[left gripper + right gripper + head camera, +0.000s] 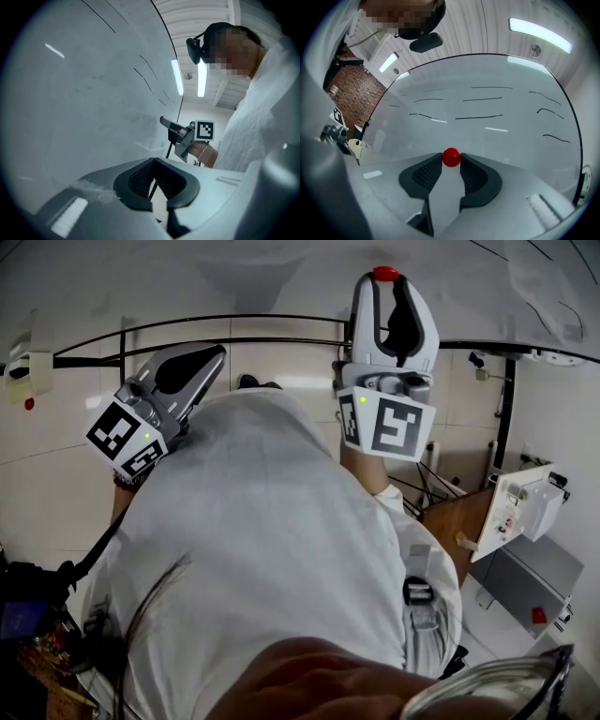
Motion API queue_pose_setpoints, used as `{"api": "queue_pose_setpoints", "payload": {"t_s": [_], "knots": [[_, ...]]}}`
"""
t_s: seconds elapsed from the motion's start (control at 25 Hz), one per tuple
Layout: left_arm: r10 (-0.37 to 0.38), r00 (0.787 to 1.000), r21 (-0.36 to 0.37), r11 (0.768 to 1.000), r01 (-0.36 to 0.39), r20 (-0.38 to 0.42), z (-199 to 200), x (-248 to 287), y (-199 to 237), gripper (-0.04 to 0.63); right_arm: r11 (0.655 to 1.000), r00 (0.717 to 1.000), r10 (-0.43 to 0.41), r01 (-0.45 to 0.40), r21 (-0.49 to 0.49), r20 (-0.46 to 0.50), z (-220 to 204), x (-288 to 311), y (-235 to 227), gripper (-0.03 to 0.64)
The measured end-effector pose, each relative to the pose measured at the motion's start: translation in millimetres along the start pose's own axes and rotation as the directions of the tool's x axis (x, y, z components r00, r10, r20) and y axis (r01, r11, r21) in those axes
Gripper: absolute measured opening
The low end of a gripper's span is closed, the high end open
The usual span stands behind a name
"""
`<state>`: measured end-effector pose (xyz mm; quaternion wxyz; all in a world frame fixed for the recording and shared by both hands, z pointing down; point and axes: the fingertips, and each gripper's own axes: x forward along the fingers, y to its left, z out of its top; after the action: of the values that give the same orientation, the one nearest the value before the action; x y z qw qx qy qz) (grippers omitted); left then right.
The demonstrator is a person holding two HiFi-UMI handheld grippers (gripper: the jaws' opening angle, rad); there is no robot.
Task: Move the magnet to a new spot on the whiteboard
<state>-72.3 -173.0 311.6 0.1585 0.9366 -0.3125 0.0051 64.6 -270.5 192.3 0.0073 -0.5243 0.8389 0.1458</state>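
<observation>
White-shirted torso (262, 540) fills the head view's foreground. Beyond, the wide glossy whiteboard (497, 136) bears black pen strokes (478, 117). Left tongs (153, 161) are closed together, empty, beside it. Right tongs (451, 161) clamp the small round red magnet (451, 157) close against the board; contact unclear.

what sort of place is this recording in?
Probably an indoor lab or office-type room, though I can't be sure: a large whiteboard with marker strokes, a ceiling strip light, and a brick-patterned wall to one side.
</observation>
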Motion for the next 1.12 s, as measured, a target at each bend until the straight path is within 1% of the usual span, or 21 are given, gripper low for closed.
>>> {"api": "queue_pose_setpoints", "payload": {"t_s": [0.24, 0.36, 0.56, 0.76, 0.84, 0.92, 1.0, 1.12], "knots": [[-0.038, 0.999, -0.022, 0.999, 0.038, -0.002, -20.5, -49.7, -26.1, -0.003, 1.000, 1.000, -0.014, 0.014, -0.016, -0.016, 16.8, -41.2, 48.6, 0.120], [-0.079, 0.997, -0.050, 0.996, 0.079, -0.013, -30.9, -59.2, -35.2, -0.003, 0.999, 0.999, -0.033, 0.032, -0.019, -0.037, 21.6, -59.4, 60.7, 0.120], [-0.155, 0.988, -0.088, 0.984, 0.152, -0.026, -54.4, -73.5, -64.4, -0.003, 0.998, 0.996, -0.058, 0.055, -0.038, -0.072, 27.9, -103.2, 82.2, 0.120], [-0.233, 0.971, -0.118, 0.967, 0.226, -0.050, -66.4, -77.2, -87.6, -0.003, 0.997, 0.995, -0.059, 0.062, 0.038, -0.081, 33.1, -134.8, 95.1, 0.120], [-0.233, 0.969, -0.121, 0.967, 0.222, -0.086, -77.1, -77.6, -88.6, -0.002, 0.995, 0.995, -0.062, 0.068, 0.078, -0.083, 27.7, -145.1, 99.6, 0.120], [-0.213, 0.971, -0.112, 0.973, 0.201, -0.106, -81.3, -77.5, -87.7, -0.003, 0.991, 0.994, -0.057, 0.067, 0.115, -0.088, 21.9, -149.5, 99.3, 0.120], [-0.198, 0.976, -0.108, 0.976, 0.188, -0.093, -75.4, -77.1, -84.0, -0.003, 0.988, 0.996, -0.036, 0.049, 0.148, -0.085, 22.8, -143.8, 94.8, 0.120], [-0.166, 0.982, -0.104, 0.982, 0.157, -0.086, -68.2, -76.2, -68.7, -0.003, 0.974, 0.997, -0.044, 0.057, 0.218, -0.066, 24.8, -134.7, 82.5, 0.120]]}}
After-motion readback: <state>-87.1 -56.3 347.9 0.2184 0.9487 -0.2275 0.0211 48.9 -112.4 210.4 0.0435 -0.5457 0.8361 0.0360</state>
